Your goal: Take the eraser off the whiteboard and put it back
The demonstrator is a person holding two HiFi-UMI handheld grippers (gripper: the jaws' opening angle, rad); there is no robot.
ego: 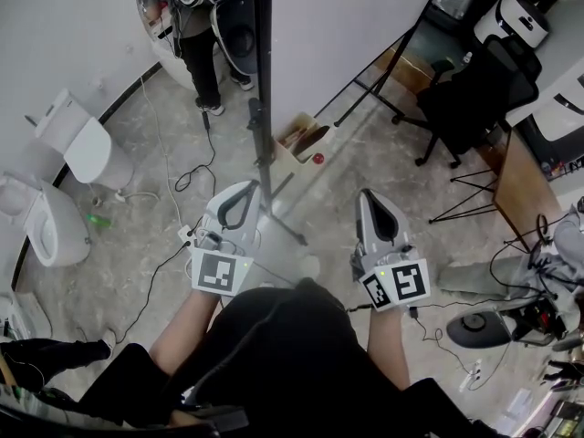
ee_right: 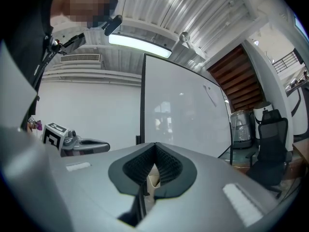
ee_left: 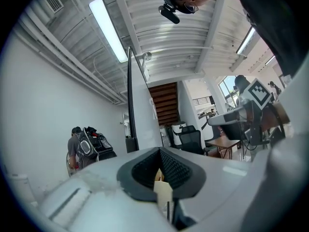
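Left gripper [ego: 248, 190]: the jaws are brought fully together and nothing is held between them. It is pointed level toward the dark edge frame of the whiteboard [ee_right: 183, 110].
Right gripper [ego: 372, 199]: the jaws are seen closed tip to tip, with nothing between the pads. It is held beside the left one and aimed at the face of the board.
Whiteboard: it is seen almost edge-on from the head view. In the right gripper view its face is shown largely bare (only reflections and a thin mark high up can be made out).
Eraser: it cannot be picked out with certainty in any view. No block is seen sticking to the part of the board face that is shown. A tray [ego: 292, 156] at the foot of the board holds brownish things, and a small red object [ego: 318, 159] lies just beside it. Whether the eraser is among these cannot be told.
Done so far: nothing can be confirmed as done, since the eraser is in neither gripper.
Left to do: with both grippers empty and held near the board without touching it, the moment is judged to fall either before the eraser is taken off or after it has been put back. Which of the two cannot be settled here.
If before: the eraser is yet to be found, gripped, lifted away and returned.
Surroundings: another person [ego: 196, 35] stands well beyond the board, and an office chair [ego: 474, 99] is set to the right.
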